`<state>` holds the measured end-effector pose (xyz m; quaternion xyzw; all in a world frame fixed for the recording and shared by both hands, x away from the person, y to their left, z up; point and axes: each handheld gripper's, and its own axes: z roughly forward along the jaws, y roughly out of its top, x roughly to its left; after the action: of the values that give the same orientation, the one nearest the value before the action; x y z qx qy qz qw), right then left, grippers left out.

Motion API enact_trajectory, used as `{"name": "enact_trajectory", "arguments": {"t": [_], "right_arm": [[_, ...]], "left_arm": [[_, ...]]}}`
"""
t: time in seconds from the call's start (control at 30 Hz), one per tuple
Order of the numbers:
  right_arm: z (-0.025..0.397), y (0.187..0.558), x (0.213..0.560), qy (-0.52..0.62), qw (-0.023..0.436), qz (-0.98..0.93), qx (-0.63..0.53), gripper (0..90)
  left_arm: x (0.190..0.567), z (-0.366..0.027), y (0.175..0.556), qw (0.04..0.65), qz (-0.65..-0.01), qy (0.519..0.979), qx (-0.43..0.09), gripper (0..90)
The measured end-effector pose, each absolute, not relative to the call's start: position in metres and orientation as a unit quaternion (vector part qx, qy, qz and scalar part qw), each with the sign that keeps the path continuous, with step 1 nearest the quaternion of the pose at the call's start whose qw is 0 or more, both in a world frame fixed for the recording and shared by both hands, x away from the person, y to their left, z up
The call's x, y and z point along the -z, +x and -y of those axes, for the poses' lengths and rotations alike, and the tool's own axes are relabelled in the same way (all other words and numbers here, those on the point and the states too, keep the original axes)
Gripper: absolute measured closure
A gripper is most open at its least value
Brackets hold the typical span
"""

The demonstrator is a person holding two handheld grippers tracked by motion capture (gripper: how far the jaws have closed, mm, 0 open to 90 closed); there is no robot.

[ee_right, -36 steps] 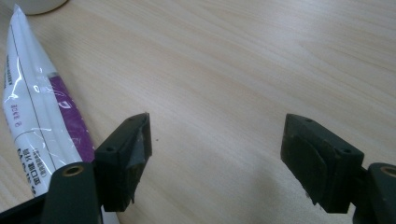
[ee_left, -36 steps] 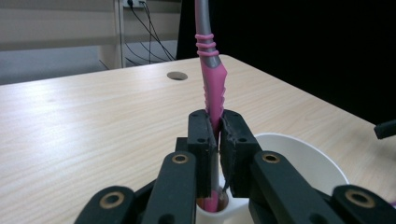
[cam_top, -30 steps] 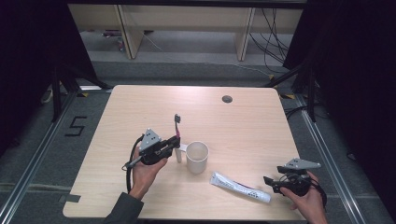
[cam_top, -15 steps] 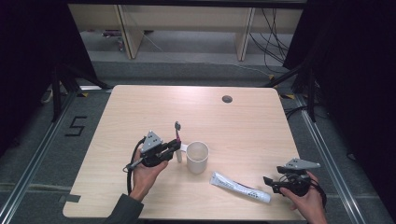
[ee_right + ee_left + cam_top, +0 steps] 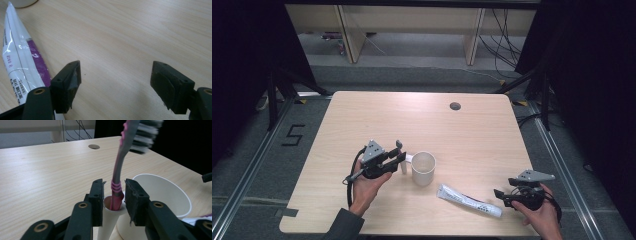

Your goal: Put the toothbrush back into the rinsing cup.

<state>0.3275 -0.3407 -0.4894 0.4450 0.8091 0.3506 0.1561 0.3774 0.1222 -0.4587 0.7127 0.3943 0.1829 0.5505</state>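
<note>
Light wooden table seen from above. Left gripper has its jaws close on either side of a grey-and-pink toothbrush standing in a narrow white tube, just beside a white paper cup; whether they clench it I cannot tell. Right gripper hangs released, jaws wide apart over bare wood, just beside a white-and-purple plastic packet.

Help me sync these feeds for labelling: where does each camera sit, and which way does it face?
High view: above the person's side, looking forward and down at the table; both hands show.
Left gripper view: on the left gripper, looking along its fingers at a toothbrush and cup.
Right gripper view: on the right gripper, facing down at the wood and a packet.
Shared: cup, packet.
</note>
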Motion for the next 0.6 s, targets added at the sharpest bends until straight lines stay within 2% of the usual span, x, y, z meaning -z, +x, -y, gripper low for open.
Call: {"name": "enact_trajectory", "arguments": {"t": [0.1, 0.3, 0.6], "right_arm": [[0.341, 0.328, 0.489, 0.444, 0.152, -0.809, -0.353, 25.4], [0.341, 0.328, 0.488, 0.444, 0.155, -0.809, -0.352, 25.4], [0.341, 0.328, 0.489, 0.440, 0.157, -0.810, -0.354, 25.4]], "left_arm": [[0.456, -0.124, 0.377, 0.553, -0.400, 0.708, -0.180, 59.4], [0.449, -0.129, 0.372, 0.560, -0.402, 0.702, -0.181, 53.4], [0.443, -0.135, 0.361, 0.546, -0.396, 0.718, -0.170, 46.9]]}}
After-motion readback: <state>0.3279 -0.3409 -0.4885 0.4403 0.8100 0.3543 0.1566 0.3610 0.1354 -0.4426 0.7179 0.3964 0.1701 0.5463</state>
